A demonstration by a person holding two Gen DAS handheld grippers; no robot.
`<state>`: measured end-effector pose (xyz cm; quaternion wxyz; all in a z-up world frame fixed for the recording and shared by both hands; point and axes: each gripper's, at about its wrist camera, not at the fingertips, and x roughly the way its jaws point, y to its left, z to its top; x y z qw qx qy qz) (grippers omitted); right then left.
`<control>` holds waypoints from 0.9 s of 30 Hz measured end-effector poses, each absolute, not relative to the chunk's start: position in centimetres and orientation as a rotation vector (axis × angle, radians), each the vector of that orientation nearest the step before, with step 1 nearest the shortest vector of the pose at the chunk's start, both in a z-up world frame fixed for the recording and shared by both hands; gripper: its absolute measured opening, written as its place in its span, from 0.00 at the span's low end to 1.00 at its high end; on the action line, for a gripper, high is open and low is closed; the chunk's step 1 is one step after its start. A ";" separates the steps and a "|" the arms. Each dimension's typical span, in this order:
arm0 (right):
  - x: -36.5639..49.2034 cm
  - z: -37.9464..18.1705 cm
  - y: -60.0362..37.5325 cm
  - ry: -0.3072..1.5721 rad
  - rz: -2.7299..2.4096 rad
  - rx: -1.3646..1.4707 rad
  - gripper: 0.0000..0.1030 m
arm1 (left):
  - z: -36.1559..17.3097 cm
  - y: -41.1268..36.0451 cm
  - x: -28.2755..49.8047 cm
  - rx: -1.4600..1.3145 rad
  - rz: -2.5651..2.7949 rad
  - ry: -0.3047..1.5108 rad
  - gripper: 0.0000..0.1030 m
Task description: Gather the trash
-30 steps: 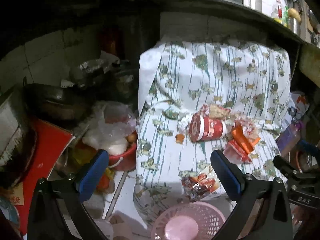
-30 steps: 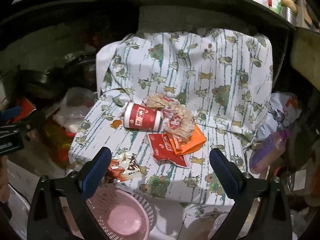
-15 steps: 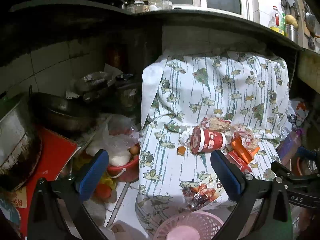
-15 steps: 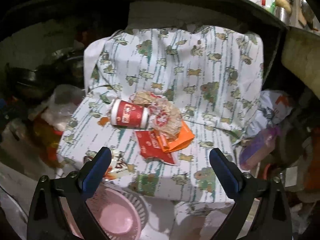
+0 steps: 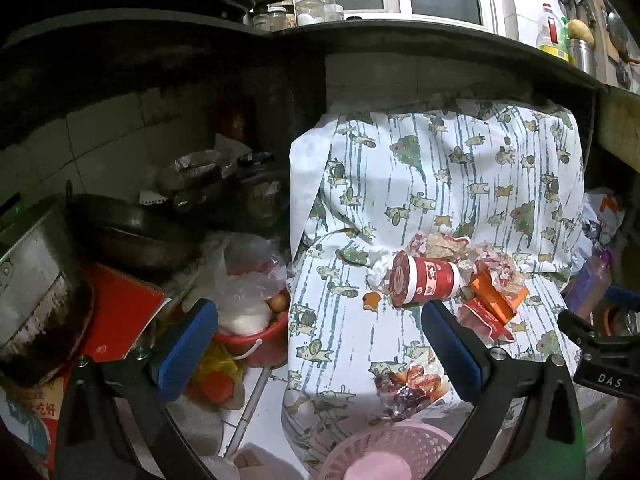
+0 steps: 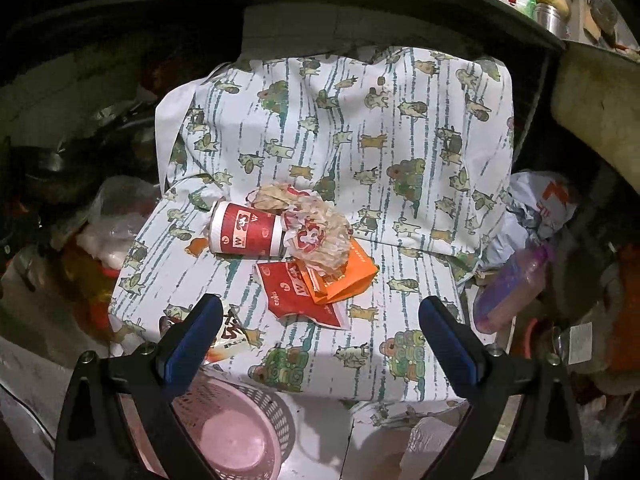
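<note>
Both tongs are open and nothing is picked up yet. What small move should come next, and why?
Probably ease the right tongs forward and down over the red cup. It lies on its side on the cloth, apart from both open tongs, and the pink basket waits just below the cloth's front edge.

Red paper cup [image 6: 247, 234] lies on its side on the animal-print cloth [image 6: 400, 152], mid-surface. Crumpled greasy paper wrapper [image 6: 320, 232] touches the cup's right end. Red flat paper packet [image 6: 294, 296] and orange paper sleeve [image 6: 348, 276] just in front, overlapping. Printed plastic snack wrapper [image 5: 408, 384] at the front-left edge. Pink plastic mesh basket [image 6: 276, 424] on the floor below that edge.
</note>
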<state>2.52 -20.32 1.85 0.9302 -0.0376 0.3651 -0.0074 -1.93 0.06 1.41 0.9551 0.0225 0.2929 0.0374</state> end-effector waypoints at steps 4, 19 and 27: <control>2.4 1.9 -20.5 0.746 -0.027 -0.080 0.95 | 1.0 0.0 -1.7 0.042 0.075 0.619 1.00; 2.6 1.9 -21.4 0.738 -0.074 -0.083 0.95 | 1.1 -1.0 -1.5 0.080 0.050 0.618 1.00; 3.1 1.6 -22.3 0.795 -0.033 -0.017 0.95 | 1.0 -1.3 -1.6 0.068 0.042 0.608 1.00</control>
